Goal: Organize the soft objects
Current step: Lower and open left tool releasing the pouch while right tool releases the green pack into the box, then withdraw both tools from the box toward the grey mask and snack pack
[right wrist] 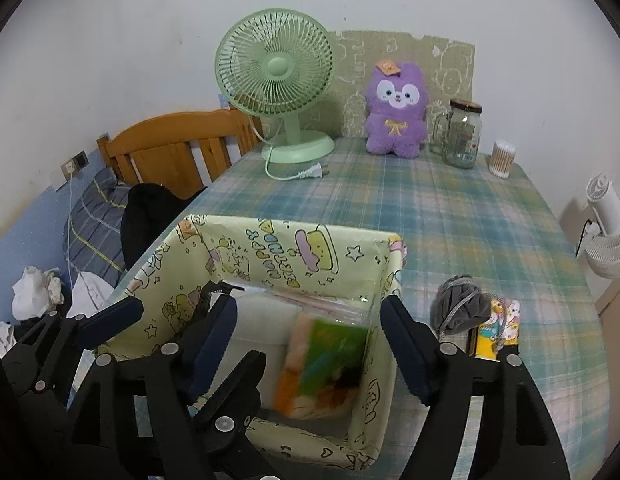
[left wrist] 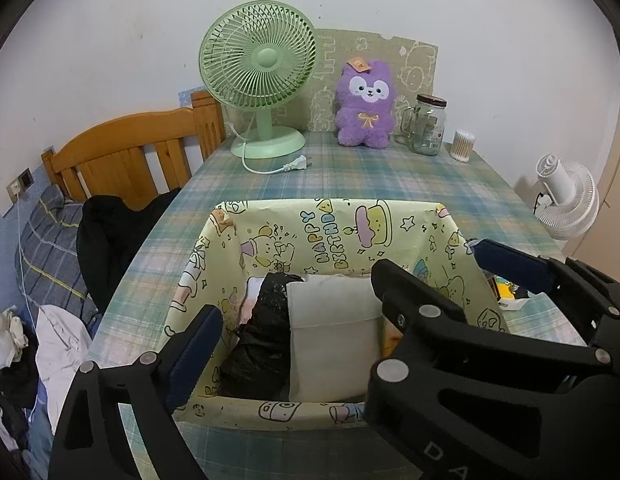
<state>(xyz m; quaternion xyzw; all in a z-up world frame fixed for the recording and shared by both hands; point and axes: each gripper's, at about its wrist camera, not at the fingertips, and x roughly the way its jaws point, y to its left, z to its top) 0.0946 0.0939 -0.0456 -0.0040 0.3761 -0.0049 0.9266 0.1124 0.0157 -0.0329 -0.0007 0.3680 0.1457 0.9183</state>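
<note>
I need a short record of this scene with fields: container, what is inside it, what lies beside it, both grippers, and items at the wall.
container: yellow box on checked table
inside: black bag, white packet, green-orange packet
beside box: grey pouch, yellow packet
left hand-held gripper: open, over box, holding nothing
right hand-held gripper: open, green-orange packet below, not gripped
at wall: green fan, purple plush, glass jar
</note>
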